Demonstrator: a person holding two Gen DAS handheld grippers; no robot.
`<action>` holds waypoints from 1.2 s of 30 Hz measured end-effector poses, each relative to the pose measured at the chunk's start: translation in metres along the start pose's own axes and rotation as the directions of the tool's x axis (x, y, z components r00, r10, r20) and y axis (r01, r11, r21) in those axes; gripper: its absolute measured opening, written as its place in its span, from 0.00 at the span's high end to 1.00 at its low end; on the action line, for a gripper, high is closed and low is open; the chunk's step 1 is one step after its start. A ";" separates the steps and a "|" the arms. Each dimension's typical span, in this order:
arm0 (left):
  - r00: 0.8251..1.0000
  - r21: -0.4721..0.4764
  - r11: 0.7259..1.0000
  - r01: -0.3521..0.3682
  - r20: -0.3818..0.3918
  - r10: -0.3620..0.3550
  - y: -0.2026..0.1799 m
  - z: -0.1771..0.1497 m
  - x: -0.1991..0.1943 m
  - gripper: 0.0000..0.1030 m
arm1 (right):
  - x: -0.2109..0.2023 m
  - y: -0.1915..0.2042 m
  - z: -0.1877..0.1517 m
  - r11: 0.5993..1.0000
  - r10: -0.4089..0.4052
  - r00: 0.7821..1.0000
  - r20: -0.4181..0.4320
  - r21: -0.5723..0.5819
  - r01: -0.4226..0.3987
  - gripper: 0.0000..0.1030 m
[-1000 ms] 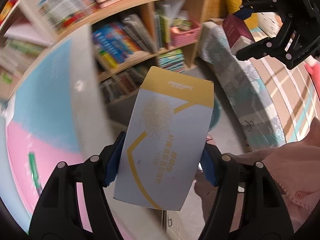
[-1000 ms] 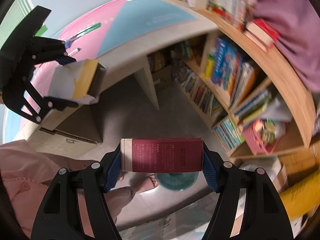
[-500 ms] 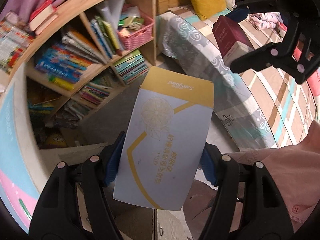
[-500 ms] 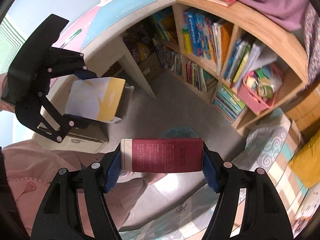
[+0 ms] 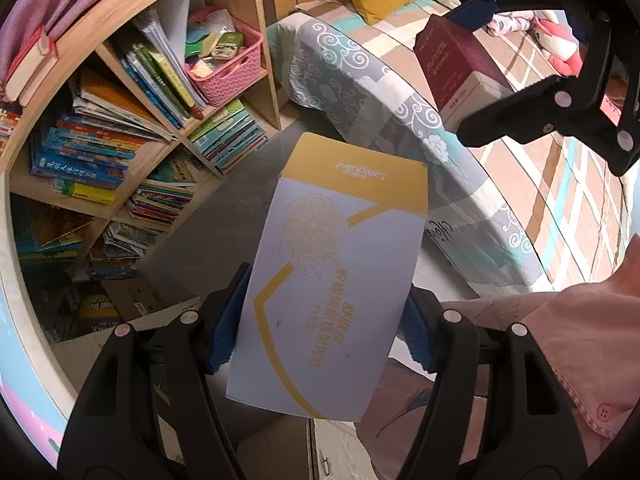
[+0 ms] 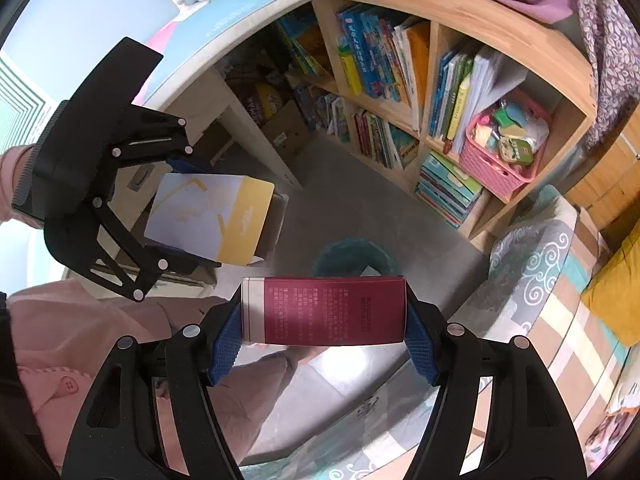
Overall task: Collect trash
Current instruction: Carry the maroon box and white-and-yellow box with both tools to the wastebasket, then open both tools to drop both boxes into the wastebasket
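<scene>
Above floor [image 6: 360,208], fingers [image 6: 226,344] pinch maroon box [image 6: 324,310].

Black plastic left gripper [image 5: 320,332] and right gripper [image 6: 324,338], silver rivets along linkages, ridged blue pads [image 6: 225,347] beside them; pale pink buttoned sleeve [image 5: 580,360] behind.

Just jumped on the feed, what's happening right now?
A person is collecting trash with a handheld gripper in each hand, and both are loaded. The left gripper is clamped on a white and yellow Safeguard soap box. The right gripper grips a maroon box by its ends. Both boxes are held in the air over the grey floor between the bookshelf and the bed. A teal bin sits on the floor just beyond the maroon box; nothing has been dropped yet.
</scene>
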State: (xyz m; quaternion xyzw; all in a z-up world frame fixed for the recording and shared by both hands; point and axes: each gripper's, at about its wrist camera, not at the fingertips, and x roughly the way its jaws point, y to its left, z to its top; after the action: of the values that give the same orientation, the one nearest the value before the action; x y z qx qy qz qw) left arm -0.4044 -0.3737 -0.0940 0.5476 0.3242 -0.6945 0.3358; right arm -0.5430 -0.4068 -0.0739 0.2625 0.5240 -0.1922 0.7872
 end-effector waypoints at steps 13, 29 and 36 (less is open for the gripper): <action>1.000 -0.001 1.000 0.014 -0.023 -0.014 0.004 0.009 0.010 0.37 | 0.009 -0.009 -0.002 0.999 0.022 1.000 -0.014 0.029 -0.021 0.33; 0.999 -0.020 1.000 0.021 -0.024 -0.021 0.011 0.018 0.014 0.37 | 0.017 -0.024 0.003 0.998 0.048 0.998 -0.031 0.049 -0.046 0.33; 0.999 -0.032 0.999 0.016 -0.030 -0.017 0.010 0.024 0.021 0.15 | 0.023 -0.029 0.005 0.994 0.094 0.994 -0.055 0.068 -0.090 0.25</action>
State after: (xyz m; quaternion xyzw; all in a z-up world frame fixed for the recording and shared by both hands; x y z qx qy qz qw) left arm -0.4129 -0.4015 -0.1106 0.5499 0.3450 -0.6835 0.3337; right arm -0.5475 -0.4335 -0.0999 0.3177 0.5274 -0.1652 0.7705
